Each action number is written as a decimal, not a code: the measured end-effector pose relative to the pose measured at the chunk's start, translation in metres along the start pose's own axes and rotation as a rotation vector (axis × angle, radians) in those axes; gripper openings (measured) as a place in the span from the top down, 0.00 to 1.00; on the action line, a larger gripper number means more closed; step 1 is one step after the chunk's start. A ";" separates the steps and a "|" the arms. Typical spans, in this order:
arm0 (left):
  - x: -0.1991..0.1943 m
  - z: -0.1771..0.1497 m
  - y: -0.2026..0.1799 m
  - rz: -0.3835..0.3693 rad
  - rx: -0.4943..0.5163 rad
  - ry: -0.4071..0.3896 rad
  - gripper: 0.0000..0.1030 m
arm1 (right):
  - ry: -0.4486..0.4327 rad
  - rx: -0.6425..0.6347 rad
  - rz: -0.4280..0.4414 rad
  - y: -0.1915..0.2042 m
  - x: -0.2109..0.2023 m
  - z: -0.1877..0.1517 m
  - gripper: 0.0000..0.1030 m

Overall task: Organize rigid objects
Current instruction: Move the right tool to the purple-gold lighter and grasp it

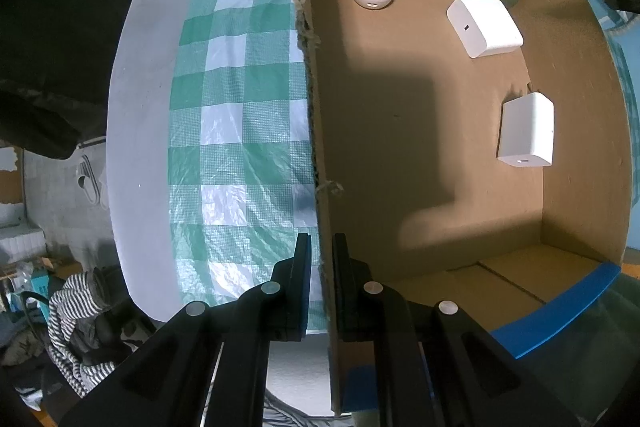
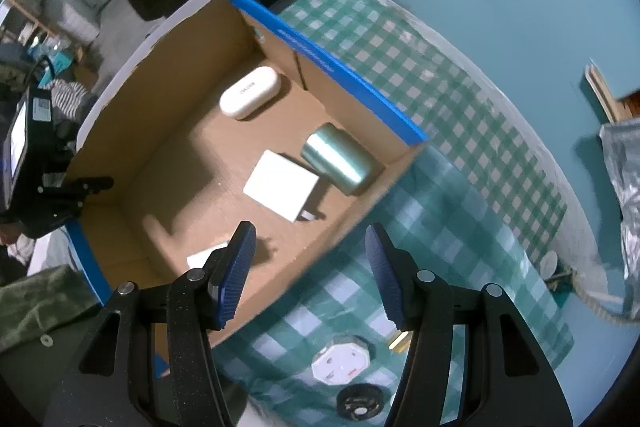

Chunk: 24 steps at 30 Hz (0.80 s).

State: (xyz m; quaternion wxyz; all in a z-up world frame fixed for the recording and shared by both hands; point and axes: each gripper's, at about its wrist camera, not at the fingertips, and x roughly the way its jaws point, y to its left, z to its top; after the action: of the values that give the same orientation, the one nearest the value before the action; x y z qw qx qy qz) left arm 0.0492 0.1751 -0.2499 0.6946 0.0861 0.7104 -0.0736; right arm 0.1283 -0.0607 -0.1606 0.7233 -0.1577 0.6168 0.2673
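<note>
Four things already lie in our box (image 2: 224, 27): case (image 2: 249, 91), tin (image 2: 338, 159), two white blocks (image 2: 281, 185). Left gripper (image 1: 322, 287) clamps the box wall; right gripper (image 2: 310, 271) hangs open, empty. Plug (image 2: 340, 361) and disc (image 2: 360, 405) wait outside on the surface (image 2: 440, 87).

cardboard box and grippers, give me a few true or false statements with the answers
1. The left gripper is clamped on the cardboard box wall. True.
2. The right gripper holds a white charger. False: its jaws stand apart with nothing between them.
3. The green tin stands upright in the box. False: it lies on its side by a corner.
4. The white oval case is inside the box. True.
5. The white hexagonal adapter is in the box. False: it lies outside on the checked tablecloth.
</note>
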 end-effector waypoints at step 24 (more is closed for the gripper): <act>-0.002 0.002 -0.001 -0.004 0.011 0.004 0.90 | 0.026 0.438 -0.015 -0.115 0.017 -0.076 0.44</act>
State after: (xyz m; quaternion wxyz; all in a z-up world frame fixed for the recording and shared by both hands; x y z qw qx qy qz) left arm 0.0510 0.1734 -0.2480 0.6926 0.0885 0.7116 -0.0787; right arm 0.1357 -0.1930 -0.2034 0.7343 -0.0049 0.6683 0.1194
